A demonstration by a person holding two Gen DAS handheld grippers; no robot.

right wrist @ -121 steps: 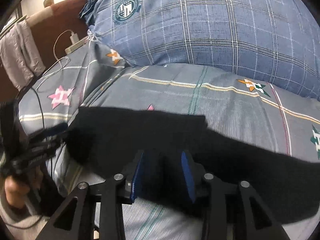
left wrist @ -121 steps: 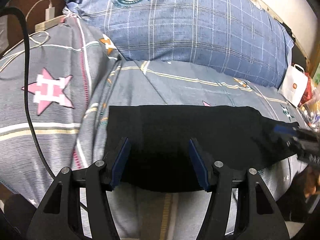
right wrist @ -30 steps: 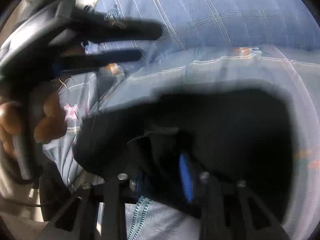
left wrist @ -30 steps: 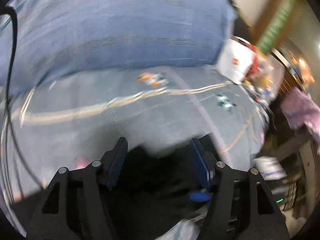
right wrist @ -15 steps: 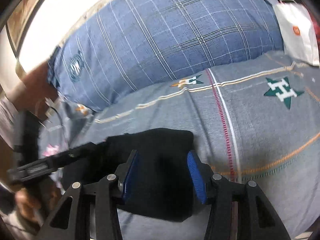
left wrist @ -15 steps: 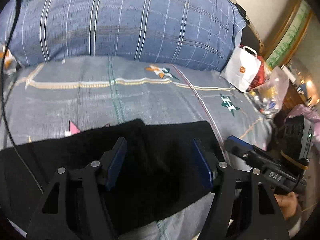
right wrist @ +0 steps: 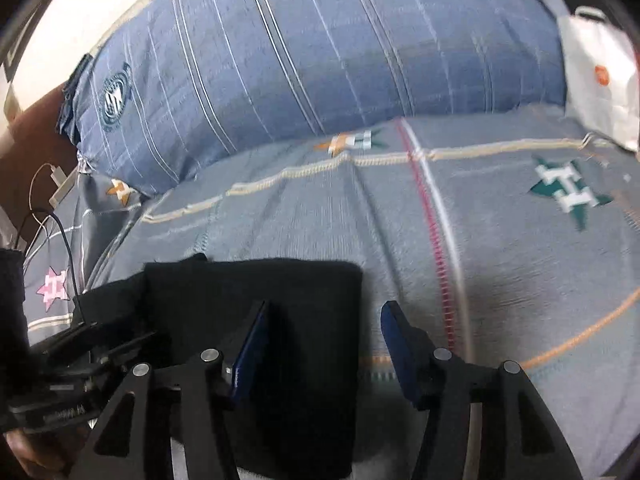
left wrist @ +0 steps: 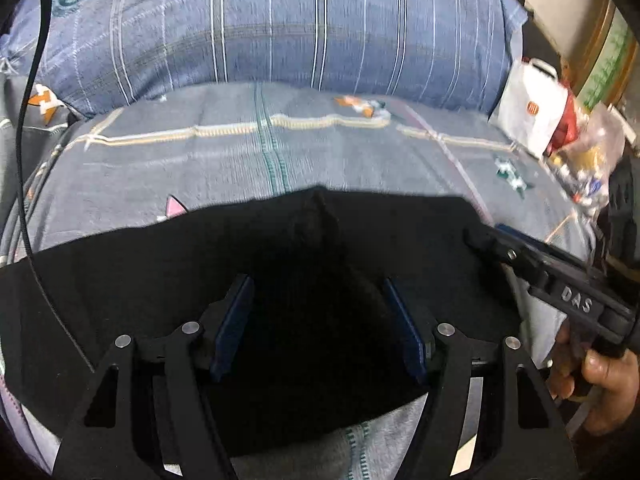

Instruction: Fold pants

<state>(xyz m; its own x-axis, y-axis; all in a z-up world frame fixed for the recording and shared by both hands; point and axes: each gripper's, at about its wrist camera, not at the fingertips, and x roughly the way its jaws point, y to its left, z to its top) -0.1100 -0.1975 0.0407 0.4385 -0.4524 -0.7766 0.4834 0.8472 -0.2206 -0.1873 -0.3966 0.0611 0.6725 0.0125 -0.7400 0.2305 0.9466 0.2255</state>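
Observation:
Black pants (left wrist: 240, 264) lie folded on the grey bedspread (left wrist: 240, 152). In the left wrist view my left gripper (left wrist: 318, 284) is open and empty just above the cloth, and a small raised crease (left wrist: 316, 216) stands ahead of it. My right gripper (left wrist: 496, 240) enters from the right over the pants' right edge. In the right wrist view my right gripper (right wrist: 324, 312) is open and empty, straddling the right edge of the pants (right wrist: 280, 292); its left finger is over the cloth, its right over the bedspread (right wrist: 480, 240). The left gripper (right wrist: 100, 344) shows at the lower left.
A big blue plaid pillow (left wrist: 280, 28) lies across the back of the bed. A white paper bag (left wrist: 528, 112) and plastic bags stand at the right edge. A black cable (left wrist: 28, 120) hangs on the left. Charger cables (right wrist: 56, 184) lie at the far left.
The right gripper, shut on the pants a second ago, has let go and stands open at their right edge. The pants lie flatter. Both views have shifted a little.

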